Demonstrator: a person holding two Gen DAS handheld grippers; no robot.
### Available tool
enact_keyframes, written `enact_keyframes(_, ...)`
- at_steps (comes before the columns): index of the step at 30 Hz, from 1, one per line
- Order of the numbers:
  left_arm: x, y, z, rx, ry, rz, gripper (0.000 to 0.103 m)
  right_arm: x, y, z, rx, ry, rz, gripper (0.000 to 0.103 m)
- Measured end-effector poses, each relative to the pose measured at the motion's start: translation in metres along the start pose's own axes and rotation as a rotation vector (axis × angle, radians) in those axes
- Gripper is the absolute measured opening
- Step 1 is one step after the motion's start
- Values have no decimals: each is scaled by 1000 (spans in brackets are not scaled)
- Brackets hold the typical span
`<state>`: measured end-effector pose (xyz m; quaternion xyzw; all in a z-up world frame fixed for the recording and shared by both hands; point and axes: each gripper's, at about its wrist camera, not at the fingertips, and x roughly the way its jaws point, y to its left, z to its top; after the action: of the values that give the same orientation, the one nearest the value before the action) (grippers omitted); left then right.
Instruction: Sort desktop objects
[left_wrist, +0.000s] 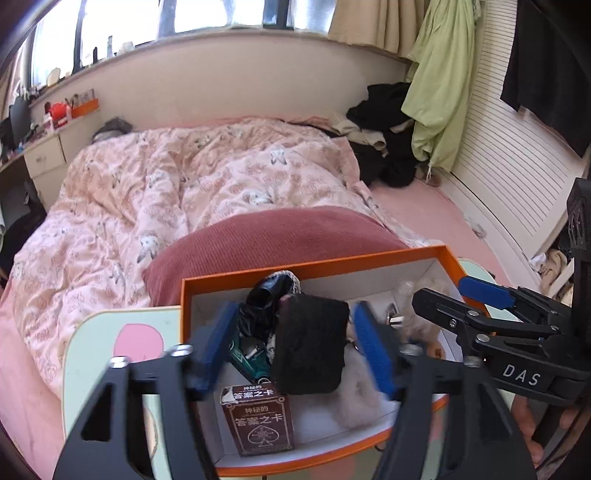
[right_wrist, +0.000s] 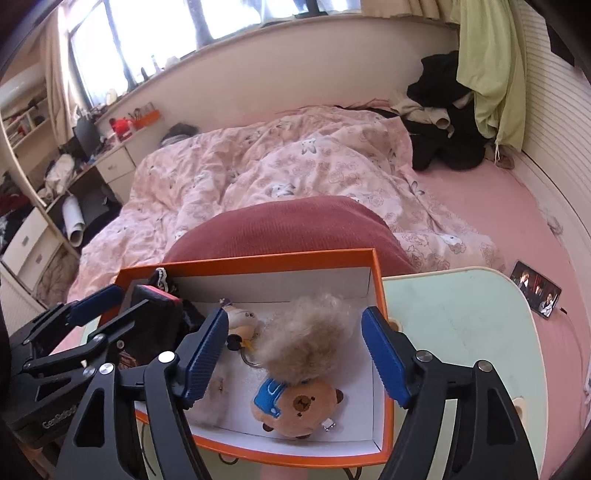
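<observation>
Orange box (left_wrist: 448, 258) in front of me on the mint-green table (left_wrist: 92, 332), and it's crowded in there: a brown card box (left_wrist: 258, 421) stands at the near wall, a green toy car (left_wrist: 255, 363) lies just behind it, a crumpled black bag (left_wrist: 264, 302) is toward the far wall, and the plush pieces fill the right half of the box. From my right side I see a bear plush (right_wrist: 295, 406) in blue overalls lying near the box's front wall, a fluffy beige pom-pom (right_wrist: 306, 343) touching it from behind, and a small doll-face keychain (right_wrist: 240, 317) left of the pom-pom. A dark red cushion (left_wrist: 266, 236) presses against the box's far side, the pink duvet (left_wrist: 166, 177) beyond that, and a phone (right_wrist: 535, 293) lies on the bed well right of the box. My left gripper (left_wrist: 295, 347) hangs over the box with its blue fingers (left_wrist: 373, 350) spread; a black fuzzy block (left_wrist: 312, 343) sits between them, but I can't tell whether either pad touches it. My right gripper (right_wrist: 295, 354) hovers over the pom-pom, fingers (right_wrist: 205, 354) wide apart, holding nothing. Writing: the card box reads "答案之卡"; my right gripper's body shows "DAS" in the left view.
</observation>
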<state>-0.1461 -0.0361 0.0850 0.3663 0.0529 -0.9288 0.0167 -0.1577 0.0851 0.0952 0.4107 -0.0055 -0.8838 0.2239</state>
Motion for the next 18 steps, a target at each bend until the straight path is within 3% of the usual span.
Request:
enact_keyframes(4,-20,-6,-8,32,-33,29,82,-14,-2,-6,-8,-22,12,75)
enact_keyframes(11,-66,-10,-52,-14,-41,-27,82,-63,1,-55,-47,-72,-34,78)
enact_keyframes(14,-77,-19,-87,-23,-26,-10,84,-70,1,-92,-61,-28,-25,82)
enact_keyframes(18,-70,-30,-125,-37,51,-3,84,-61,2,-135,-86,68,-45,82)
